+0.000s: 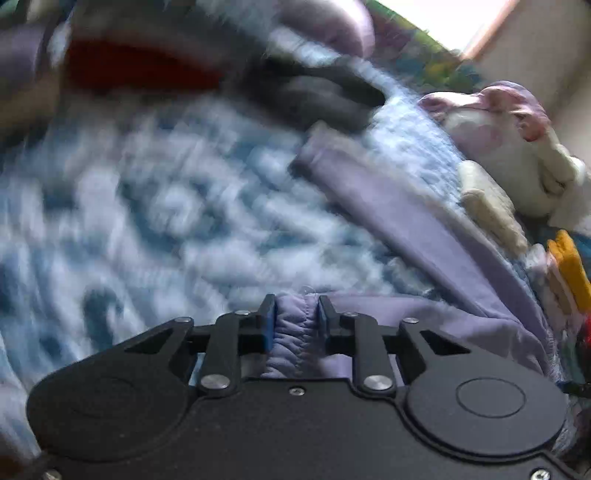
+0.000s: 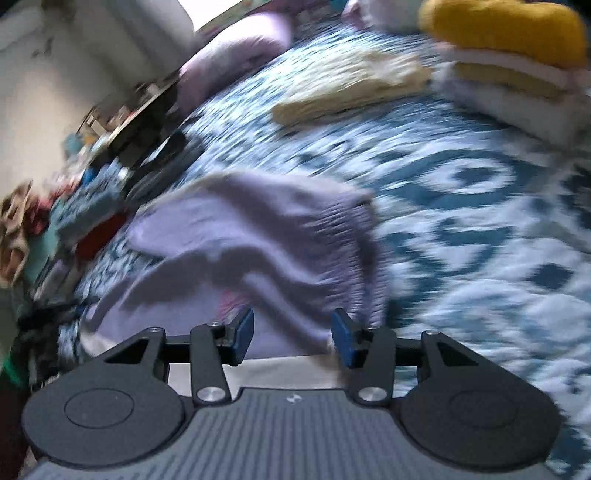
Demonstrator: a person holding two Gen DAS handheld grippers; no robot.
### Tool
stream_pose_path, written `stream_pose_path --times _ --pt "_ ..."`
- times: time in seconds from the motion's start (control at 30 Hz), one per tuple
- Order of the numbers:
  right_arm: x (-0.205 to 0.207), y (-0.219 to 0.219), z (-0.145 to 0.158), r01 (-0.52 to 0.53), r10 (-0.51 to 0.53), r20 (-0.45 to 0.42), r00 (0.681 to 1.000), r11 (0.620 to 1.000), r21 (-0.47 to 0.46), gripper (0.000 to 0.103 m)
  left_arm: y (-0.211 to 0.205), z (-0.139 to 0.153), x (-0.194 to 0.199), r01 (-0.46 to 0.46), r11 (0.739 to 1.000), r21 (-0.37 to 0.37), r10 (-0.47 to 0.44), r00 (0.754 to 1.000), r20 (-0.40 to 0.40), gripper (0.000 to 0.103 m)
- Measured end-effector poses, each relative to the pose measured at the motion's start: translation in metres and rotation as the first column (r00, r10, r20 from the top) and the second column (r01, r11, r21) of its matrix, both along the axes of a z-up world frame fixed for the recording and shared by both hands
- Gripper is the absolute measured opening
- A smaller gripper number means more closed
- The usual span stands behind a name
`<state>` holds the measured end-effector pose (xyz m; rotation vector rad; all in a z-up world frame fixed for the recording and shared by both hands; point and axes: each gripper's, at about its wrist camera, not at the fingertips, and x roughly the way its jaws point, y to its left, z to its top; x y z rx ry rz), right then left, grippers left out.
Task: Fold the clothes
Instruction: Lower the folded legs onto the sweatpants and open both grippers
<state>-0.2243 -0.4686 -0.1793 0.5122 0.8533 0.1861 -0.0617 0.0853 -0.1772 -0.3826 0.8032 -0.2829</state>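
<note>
A blue-and-white patterned bedspread (image 2: 461, 206) fills most of both views, blurred by motion. Across it lies the lavender cotton garment with a gathered elastic waistband (image 2: 258, 236), rumpled and partly lifted, one long leg or sleeve of it stretching away over the spread in the left wrist view (image 1: 406, 221). Toward the far edge sits a stack of folded clothes topped by a mustard-yellow piece (image 2: 509, 33), with a cream folded knit (image 2: 351, 85) lying just beside it. A dark red cloth (image 1: 136, 66) and a dark grey one (image 1: 317, 92) lie beyond the lavender garment. The left gripper (image 1: 295, 325) is clamped on a bunched fold of the lavender waistband, blue pads pressing both sides. The right gripper (image 2: 293, 336) stands parted, lavender fabric draped between its fingers but the pads not pressing it
</note>
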Motion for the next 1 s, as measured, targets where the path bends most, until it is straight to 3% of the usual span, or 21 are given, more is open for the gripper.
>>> stream_pose_path --times 0.03,0.1,0.2,0.23,0.3,0.37,0.5,0.6,0.67,0.77,0.83,0.9,0.93,1.0 --pt "0.006 0.008 -0.003 -0.029 0.029 -0.010 1.000 1.000 0.002 0.048 0.004 0.008 -0.006 -0.017 1.000 -0.024 0.019 0.997 0.072 0.020" --pt "0.016 0.025 -0.013 -0.080 0.078 -0.057 0.995 0.996 -0.035 0.048 0.016 0.006 -0.005 -0.071 0.997 -0.035 0.073 0.994 0.078 0.021" --pt "0.026 0.043 -0.029 -0.141 0.125 -0.122 0.985 0.982 -0.128 0.049 0.006 -0.023 0.004 -0.022 0.989 0.149 0.022 1.000 0.007 0.027" --pt "0.027 0.045 -0.028 -0.158 0.141 -0.125 0.982 0.977 -0.141 0.050 0.004 -0.020 -0.001 -0.010 0.985 0.173 0.005 1.000 0.028 0.028" --pt "0.028 0.046 -0.022 -0.168 0.145 -0.150 0.978 0.974 -0.152 0.050 0.003 -0.007 -0.010 -0.053 0.977 0.206 0.044 0.998 0.049 0.046" --pt "0.023 0.048 -0.017 -0.186 0.159 -0.154 0.975 0.966 -0.179 0.050 -0.003 0.008 -0.026 -0.095 0.960 0.262 0.063 0.990 0.129 0.050" --pt "0.007 0.060 -0.005 -0.238 0.223 -0.086 0.971 0.941 -0.242 0.050 -0.028 0.025 -0.053 0.041 0.967 0.252 -0.090 0.978 0.187 0.050" --pt "0.005 0.082 0.005 -0.287 0.291 -0.027 0.956 0.916 -0.280 0.050 -0.057 0.022 -0.075 0.165 0.925 0.341 -0.235 0.956 0.176 0.050" --pt "0.006 0.102 0.008 -0.346 0.357 -0.026 0.934 0.882 -0.319 0.050 -0.065 0.017 -0.088 0.204 0.903 0.378 -0.277 0.950 0.147 0.050" --pt "-0.001 0.139 0.012 -0.464 0.498 -0.054 0.865 0.757 -0.460 0.050 -0.054 0.013 -0.106 0.202 0.921 0.333 -0.254 0.959 0.122 0.050" --pt "-0.013 0.164 0.009 -0.527 0.591 -0.106 0.800 0.606 -0.596 0.051 -0.038 0.008 -0.108 0.160 0.953 0.257 -0.185 0.980 0.075 0.052" --pt "-0.025 0.183 0.000 -0.551 0.651 -0.172 0.739 0.437 -0.711 0.051 -0.011 0.000 -0.109 0.081 0.993 0.089 -0.082 0.997 0.006 0.053" --pt "-0.031 0.189 -0.005 -0.551 0.672 -0.200 0.713 0.362 -0.752 0.051 0.003 -0.005 -0.108 0.036 0.999 -0.008 -0.036 0.999 -0.029 0.054" --pt "-0.039 0.196 -0.013 -0.531 0.682 -0.231 0.694 0.269 -0.804 0.051 0.023 -0.016 -0.105 -0.055 0.983 -0.174 0.038 0.994 -0.101 0.056"
